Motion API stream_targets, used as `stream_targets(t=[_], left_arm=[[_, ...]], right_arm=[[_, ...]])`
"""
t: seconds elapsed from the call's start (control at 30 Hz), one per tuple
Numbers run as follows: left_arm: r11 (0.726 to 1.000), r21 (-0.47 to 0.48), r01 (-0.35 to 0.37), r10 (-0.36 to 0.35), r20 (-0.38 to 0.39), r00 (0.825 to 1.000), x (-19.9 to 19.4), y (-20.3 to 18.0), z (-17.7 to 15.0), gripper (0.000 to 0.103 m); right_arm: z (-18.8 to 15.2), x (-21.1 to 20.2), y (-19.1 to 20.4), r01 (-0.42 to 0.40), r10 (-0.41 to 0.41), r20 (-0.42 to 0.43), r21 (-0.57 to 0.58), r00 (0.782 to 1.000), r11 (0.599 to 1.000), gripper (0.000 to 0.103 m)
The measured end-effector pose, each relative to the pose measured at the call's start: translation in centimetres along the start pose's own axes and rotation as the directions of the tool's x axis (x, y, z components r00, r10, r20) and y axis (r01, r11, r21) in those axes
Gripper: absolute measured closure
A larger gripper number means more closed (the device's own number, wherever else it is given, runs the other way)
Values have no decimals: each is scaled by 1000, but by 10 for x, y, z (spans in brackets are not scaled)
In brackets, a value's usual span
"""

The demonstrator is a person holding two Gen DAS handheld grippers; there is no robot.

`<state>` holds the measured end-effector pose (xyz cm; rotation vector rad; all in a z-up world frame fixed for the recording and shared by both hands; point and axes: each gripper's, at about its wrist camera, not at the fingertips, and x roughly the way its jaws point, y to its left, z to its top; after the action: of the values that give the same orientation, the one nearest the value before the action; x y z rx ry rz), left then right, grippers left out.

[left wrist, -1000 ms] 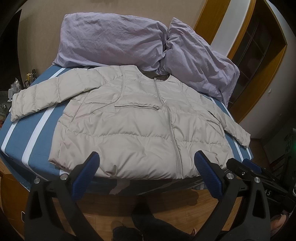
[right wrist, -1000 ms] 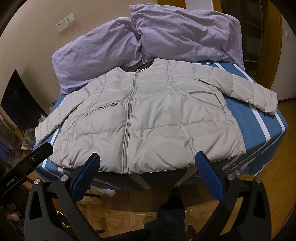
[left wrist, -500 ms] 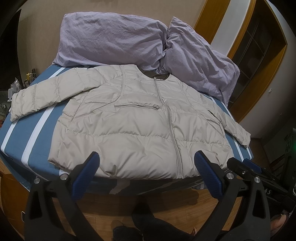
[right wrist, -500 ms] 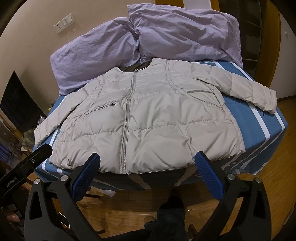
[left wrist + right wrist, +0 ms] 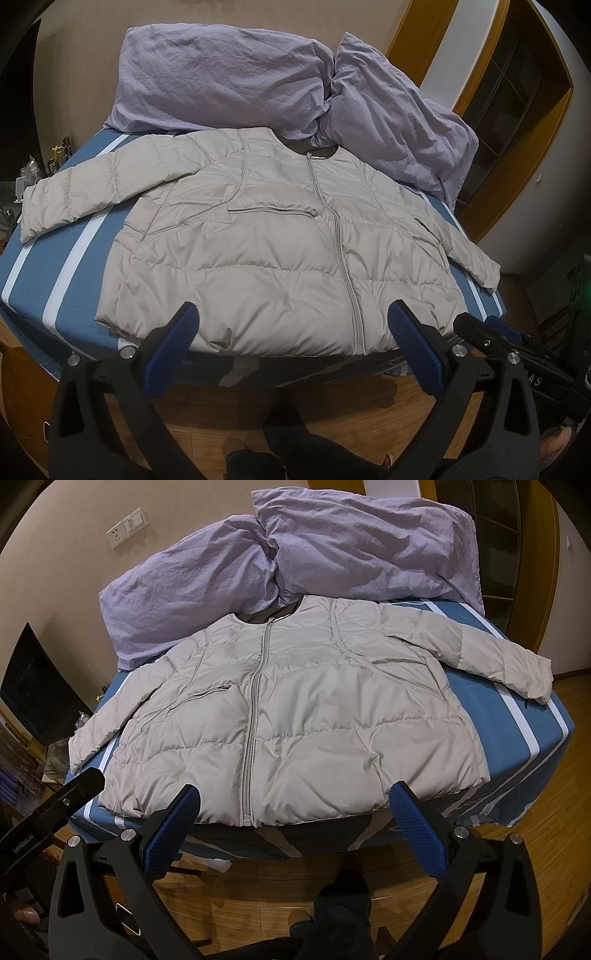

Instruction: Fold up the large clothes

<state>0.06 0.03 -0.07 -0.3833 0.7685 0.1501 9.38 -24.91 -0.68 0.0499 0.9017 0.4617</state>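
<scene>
While the left gripper [image 5: 291, 332] and the right gripper [image 5: 293, 812] both hang with jaws spread wide and empty just short of the near hem, one beige puffer jacket [image 5: 288, 251] lies flat and zipped on the blue striped bed [image 5: 48, 266], both sleeves spread out. Only the right wrist view shows a wall socket [image 5: 125, 527] at far left and a dark screen [image 5: 37, 698]; only the left shows the wooden doorframe [image 5: 524, 155]. Two lilac pillows [image 5: 332, 550] rest at the far end, touching the collar.
</scene>
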Motion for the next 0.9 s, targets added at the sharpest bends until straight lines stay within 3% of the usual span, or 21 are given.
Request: stream_targets(t=[0.9], left_arm=[[1000, -2, -4, 4, -3, 1000, 4, 2, -6, 2]], right_arm=[[0, 1, -2, -1, 1, -2, 3, 1000, 1000, 1]])
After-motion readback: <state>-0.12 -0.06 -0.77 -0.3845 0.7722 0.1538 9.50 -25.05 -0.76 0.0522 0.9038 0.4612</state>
